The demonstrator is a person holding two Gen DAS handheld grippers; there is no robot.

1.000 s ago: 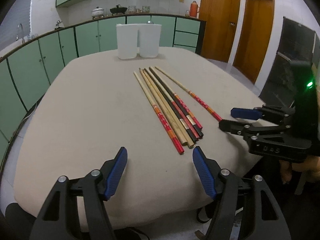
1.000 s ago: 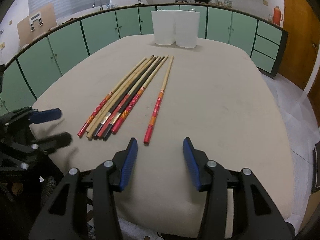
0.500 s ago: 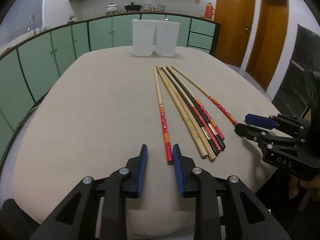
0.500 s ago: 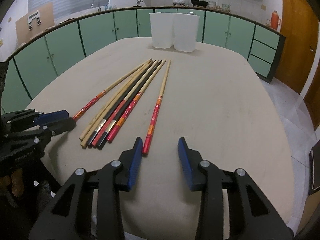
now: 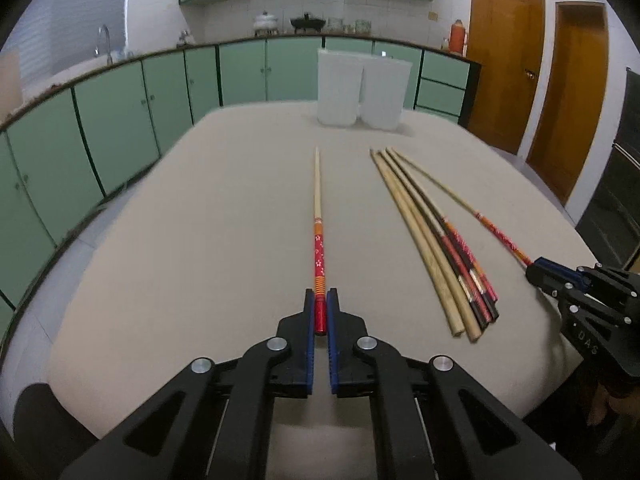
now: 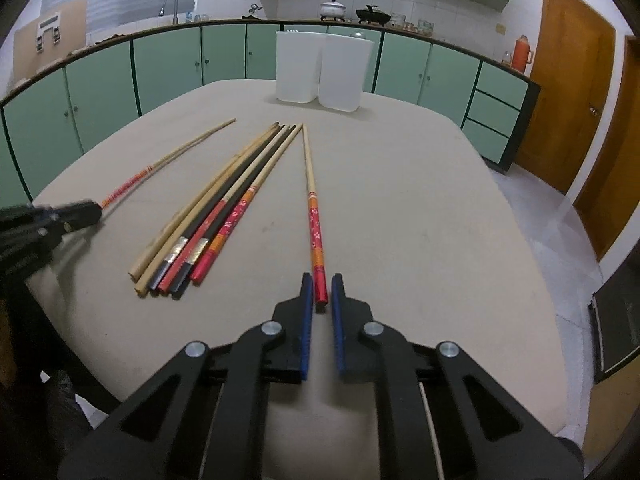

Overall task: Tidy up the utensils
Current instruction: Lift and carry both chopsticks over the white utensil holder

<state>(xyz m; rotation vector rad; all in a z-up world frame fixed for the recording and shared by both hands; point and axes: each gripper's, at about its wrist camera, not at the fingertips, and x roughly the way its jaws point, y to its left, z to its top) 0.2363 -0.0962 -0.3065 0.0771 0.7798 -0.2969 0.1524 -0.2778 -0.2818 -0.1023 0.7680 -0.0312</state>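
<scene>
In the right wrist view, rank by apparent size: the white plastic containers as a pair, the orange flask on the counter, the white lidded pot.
1. The white plastic containers, clearly largest.
2. and 3. The orange flask and the white lidded pot look similar; both are small and distant, so I won't rank them.

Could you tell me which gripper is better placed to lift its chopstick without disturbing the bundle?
Probably the left. The left gripper is shut on a red-handled wooden chopstick lying apart from the bundle of chopsticks; the right gripper holds a second red-handled chopstick whose tip lies beside that bundle.
</scene>
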